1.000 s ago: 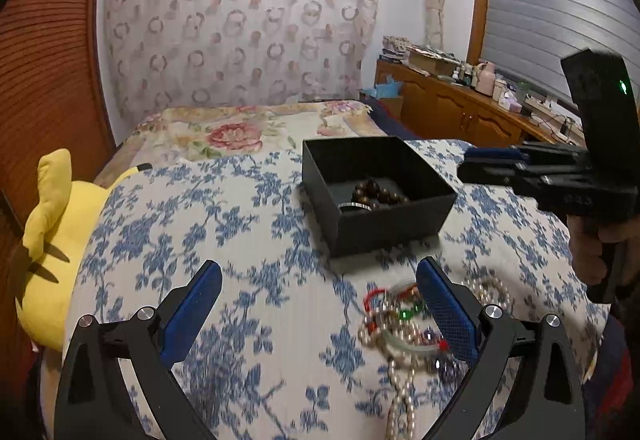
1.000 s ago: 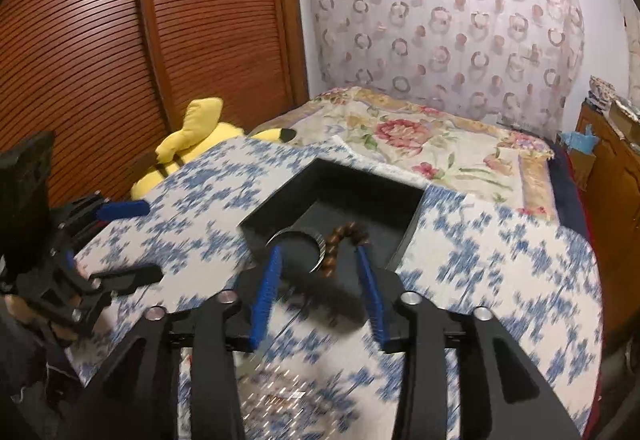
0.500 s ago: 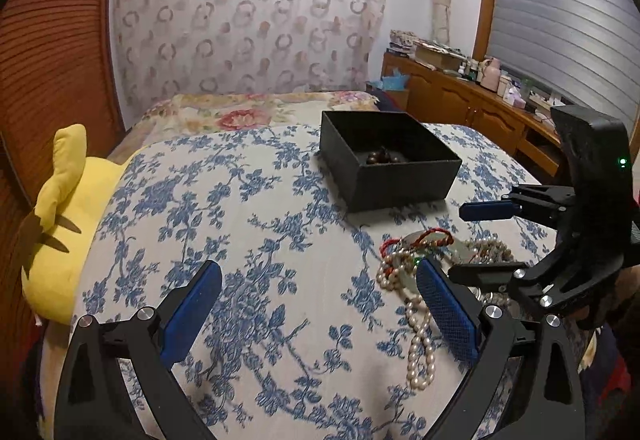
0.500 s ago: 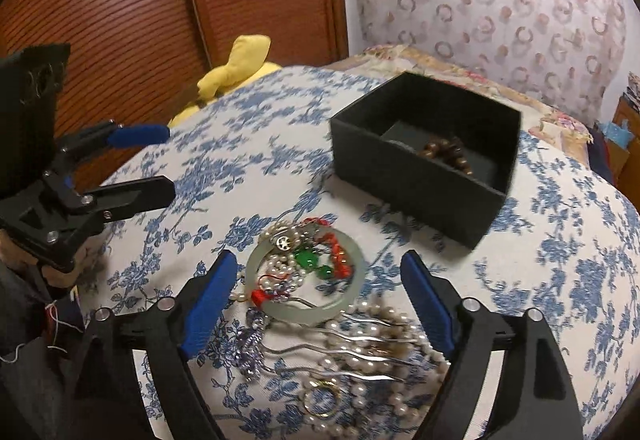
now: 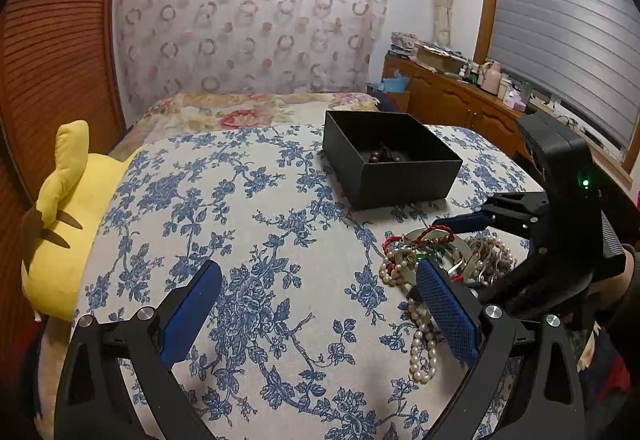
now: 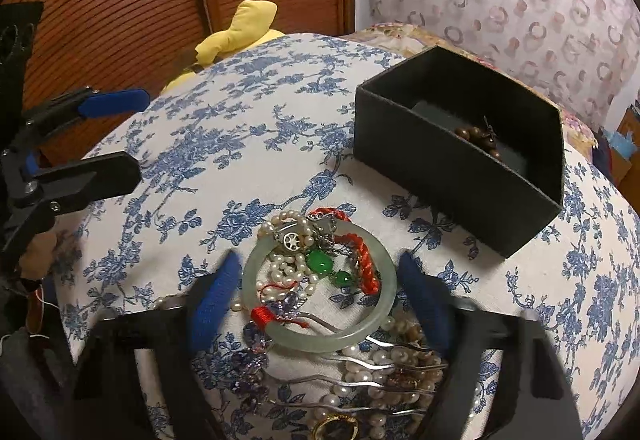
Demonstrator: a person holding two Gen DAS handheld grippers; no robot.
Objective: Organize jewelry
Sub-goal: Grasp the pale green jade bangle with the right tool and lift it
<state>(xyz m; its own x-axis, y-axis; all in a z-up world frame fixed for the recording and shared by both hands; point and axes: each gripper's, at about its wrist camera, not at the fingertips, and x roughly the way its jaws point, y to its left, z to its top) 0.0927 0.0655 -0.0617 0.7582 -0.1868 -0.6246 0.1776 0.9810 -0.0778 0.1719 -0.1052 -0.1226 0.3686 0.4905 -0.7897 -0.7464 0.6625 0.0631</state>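
- I've got the right gripper (image 6: 318, 294) low over the tangled heap of jewelry (image 6: 324, 304) on the blue-flowered bedspread (image 6: 240, 160), jaws spread wide, nothing held.
- The pale green jade bangle (image 6: 382, 324) sits squarely between the two blue pads, one at its 9 o'clock and one at its 3 o'clock, each just outside the ring; I can't tell whether either touches it.
- Inside the bangle lie a white pearl strand (image 6: 288, 268), a twisted red cord bracelet (image 6: 362, 256) and green oval stones (image 6: 320, 263); silver hair pins (image 6: 360, 372) and more pearls lie at 6 o'clock of it.
- The open black square box (image 6: 460, 176) stands at 1 o'clock of the heap, near it but apart, with brown wooden beads (image 6: 478, 136) already inside.
- My left gripper (image 5: 320, 308) hovers over bare bedspread, jaws wide open and empty; the heap sits just past its right pad, the box up at 1 o'clock.
- A yellow plush toy (image 5: 60, 208) lies off the bed edge at 9 o'clock, out of play.
- My read: this is the pick step for the next piece, likely the bangle.
- Next move calls for closing across the bangle's width and lifting slowly, since the cord and pearls draped over its rim may drag along; then carry it over the box rim and let go.
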